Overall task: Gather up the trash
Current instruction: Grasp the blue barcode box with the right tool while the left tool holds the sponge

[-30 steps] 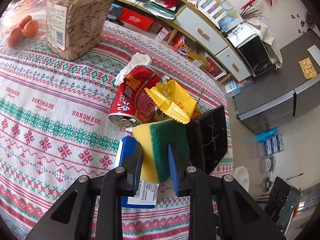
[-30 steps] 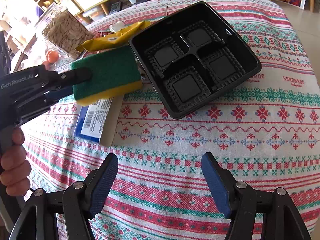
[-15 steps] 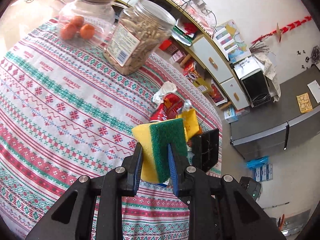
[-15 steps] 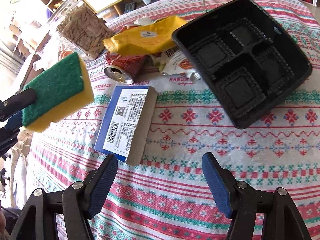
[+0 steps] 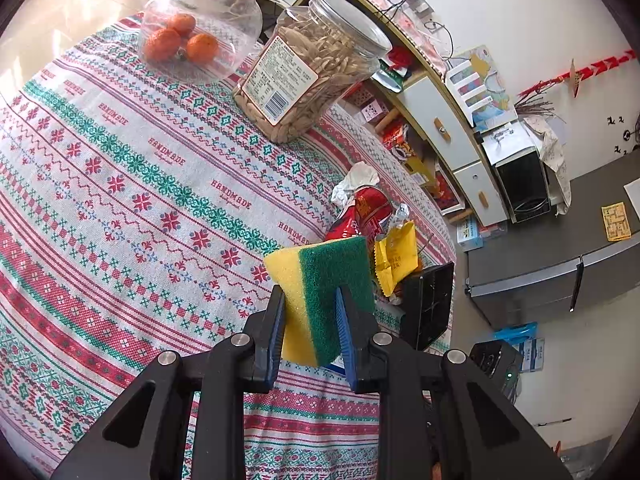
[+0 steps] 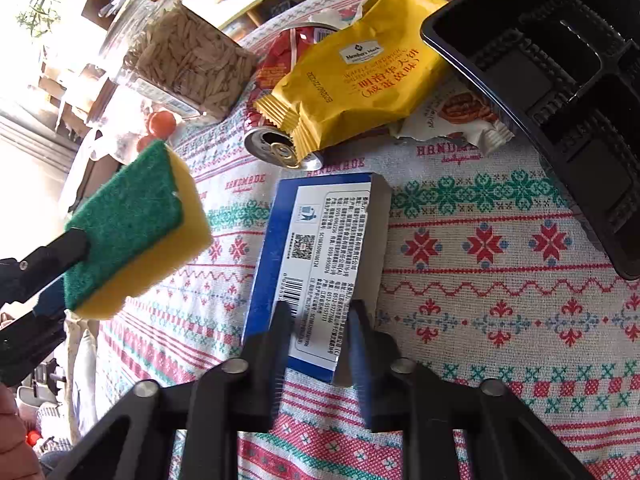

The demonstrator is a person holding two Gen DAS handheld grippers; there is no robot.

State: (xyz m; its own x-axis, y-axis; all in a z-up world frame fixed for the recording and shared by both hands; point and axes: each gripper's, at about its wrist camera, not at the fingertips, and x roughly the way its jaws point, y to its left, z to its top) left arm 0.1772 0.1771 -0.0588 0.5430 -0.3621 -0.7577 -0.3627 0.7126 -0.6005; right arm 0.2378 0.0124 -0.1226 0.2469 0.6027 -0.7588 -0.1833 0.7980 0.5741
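Note:
My left gripper (image 5: pixel 310 296) is shut on a yellow and green sponge (image 5: pixel 320 292), held in the air above the patterned tablecloth (image 5: pixel 120 184). The sponge (image 6: pixel 132 224) also shows at the left of the right wrist view. A flat blue box (image 6: pixel 316 232) with a white label lies on the cloth. My right gripper (image 6: pixel 320 312) is over its near end, jaws closing and blurred. The label fills the narrow gap, and the box reaches out past the left finger. Behind it lie a red can (image 6: pixel 280 152), a yellow wrapper (image 6: pixel 360 76) and a black tray (image 6: pixel 560 92).
A white snack wrapper (image 6: pixel 452 120) lies by the tray and a crumpled tissue (image 5: pixel 356 180) beside the can. A jar of seeds (image 5: pixel 308 76) and a glass jar of oranges (image 5: pixel 200 20) stand further back. The table's edge drops off just past the tray (image 5: pixel 428 304).
My left gripper has drawn back from the trash pile with the sponge. My right gripper has come up to the blue box, and its wide jaws have narrowed to a small gap.

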